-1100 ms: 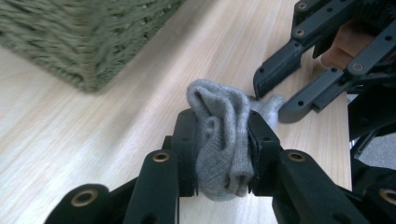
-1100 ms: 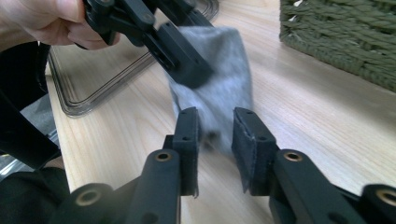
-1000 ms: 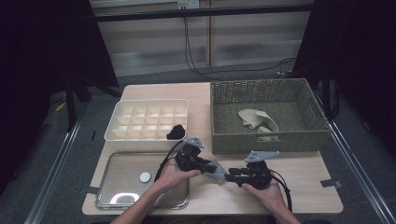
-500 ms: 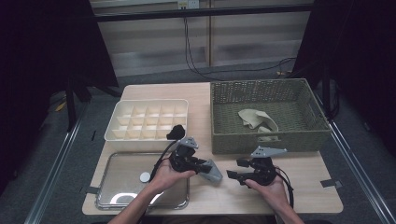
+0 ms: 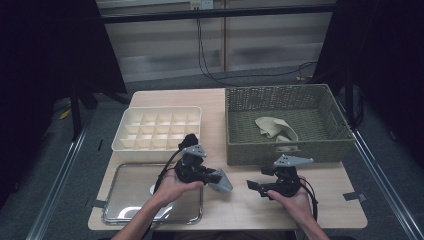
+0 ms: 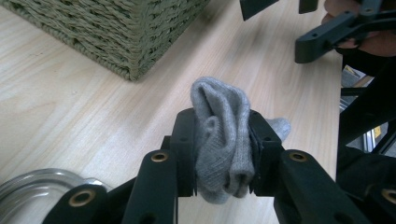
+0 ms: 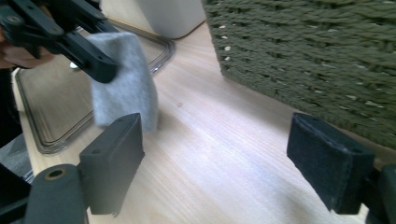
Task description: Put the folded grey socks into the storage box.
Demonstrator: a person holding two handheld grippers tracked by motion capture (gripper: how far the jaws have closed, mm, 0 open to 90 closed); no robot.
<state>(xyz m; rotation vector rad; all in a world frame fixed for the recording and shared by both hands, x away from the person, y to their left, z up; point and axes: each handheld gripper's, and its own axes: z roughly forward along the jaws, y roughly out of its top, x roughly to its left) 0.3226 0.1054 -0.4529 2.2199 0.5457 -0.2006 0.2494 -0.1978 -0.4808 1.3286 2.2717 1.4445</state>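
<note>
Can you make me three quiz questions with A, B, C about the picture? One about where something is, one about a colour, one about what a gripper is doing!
1. Where does the beige cloth lie?
A. in the woven basket
B. on the metal tray
C. in the white box with compartments

2. What colour is the sock between the left gripper's jaws?
A. red
B. grey
C. green

3. How are the right gripper's jaws?
A. clamped on the sock
B. clamped on the basket's rim
C. wide apart, nothing between them

Answers:
1 A, the cloth lies on the basket's floor in the high view.
2 B, the left gripper view shows grey knit pinched there.
3 C, bare table shows between them.
</note>
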